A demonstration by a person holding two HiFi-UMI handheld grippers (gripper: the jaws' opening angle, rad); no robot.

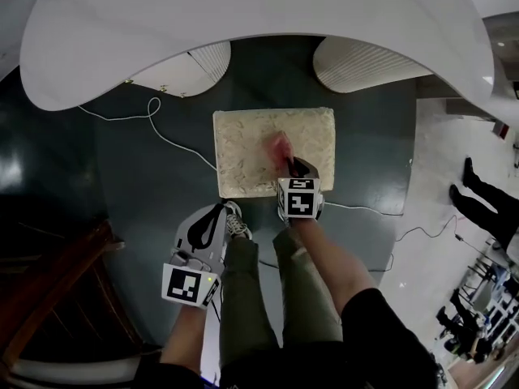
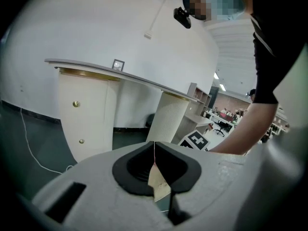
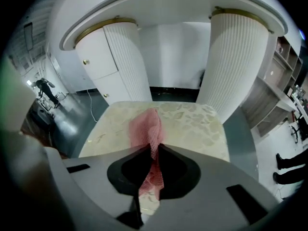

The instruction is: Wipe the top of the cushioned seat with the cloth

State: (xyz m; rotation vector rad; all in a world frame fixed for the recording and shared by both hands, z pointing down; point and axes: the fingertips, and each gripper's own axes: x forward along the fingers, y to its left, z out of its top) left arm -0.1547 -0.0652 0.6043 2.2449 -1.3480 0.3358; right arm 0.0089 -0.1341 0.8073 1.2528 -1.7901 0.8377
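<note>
The right gripper (image 1: 302, 168) pinches one end of the pink cloth (image 1: 280, 147) near the lower right edge of the cushioned seat (image 1: 243, 148). The seat sits mid-frame in the head view, its long side running left to right. The cloth lies on the seat top, stretching up and left from the jaws. At lower left, the left gripper (image 1: 207, 227) hangs over the dark floor (image 1: 138, 201) with its jaws pressed together.

cushioned seat (image 1: 243, 136) cream with a pale leafy pattern, cloth (image 3: 148, 126) on the seat pink open-mesh weave, floor (image 1: 146, 193) around the seat dark grey-green, cable (image 1: 185, 150) left of the seat white, desk (image 1: 243, 14) behind the seat white with ribbed pedestals and gold trim, trousers (image 1: 243, 298) near the seat olive.
</note>
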